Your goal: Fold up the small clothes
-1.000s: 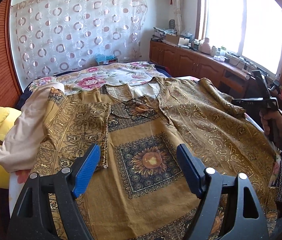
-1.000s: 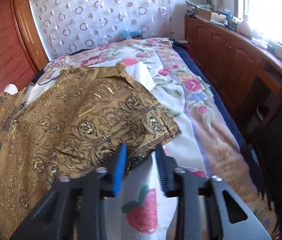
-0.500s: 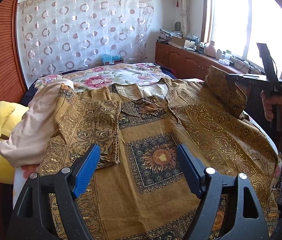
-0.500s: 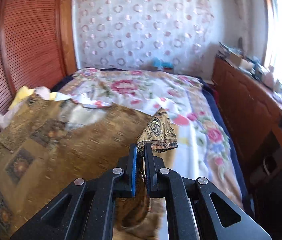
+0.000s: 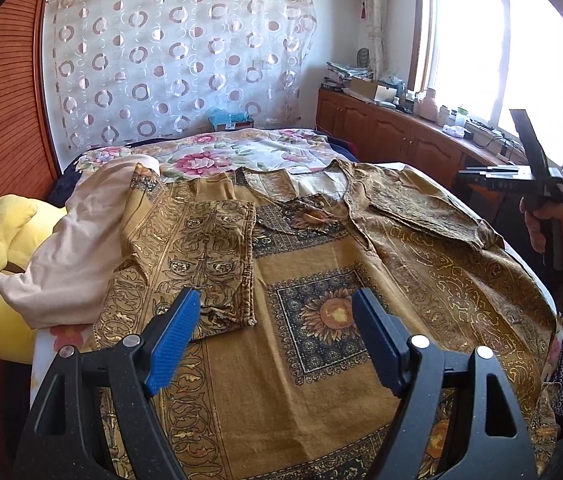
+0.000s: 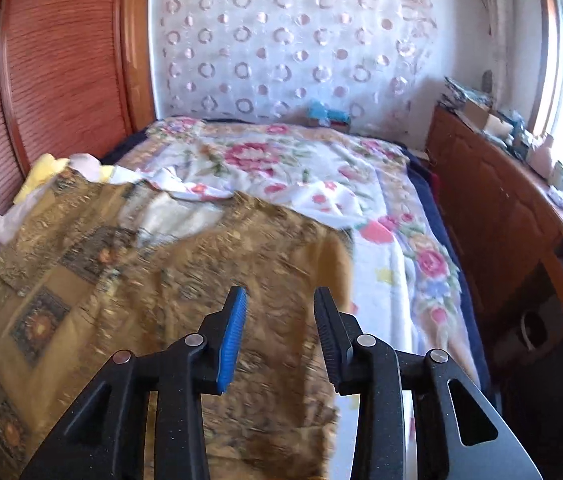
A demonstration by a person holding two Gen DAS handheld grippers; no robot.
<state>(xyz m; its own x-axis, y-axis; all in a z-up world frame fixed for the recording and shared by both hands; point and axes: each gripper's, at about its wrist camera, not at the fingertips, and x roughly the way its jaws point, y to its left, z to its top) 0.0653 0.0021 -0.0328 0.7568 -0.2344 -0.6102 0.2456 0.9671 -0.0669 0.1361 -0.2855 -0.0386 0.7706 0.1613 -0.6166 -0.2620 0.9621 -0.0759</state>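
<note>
One brown patterned shirt (image 5: 321, 280) lies spread on the bed (image 5: 217, 156), both sleeves folded inward. Two grippers hover over it: left gripper (image 5: 275, 312) fingers wide apart, right gripper (image 6: 279, 304) fingers parted, both empty.

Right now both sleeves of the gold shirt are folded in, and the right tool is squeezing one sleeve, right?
Not quite. Both sleeves of the gold shirt are folded in, but the right tool is open and holds nothing, as the right wrist view shows; the right sleeve lies flat on the shirt.
</note>
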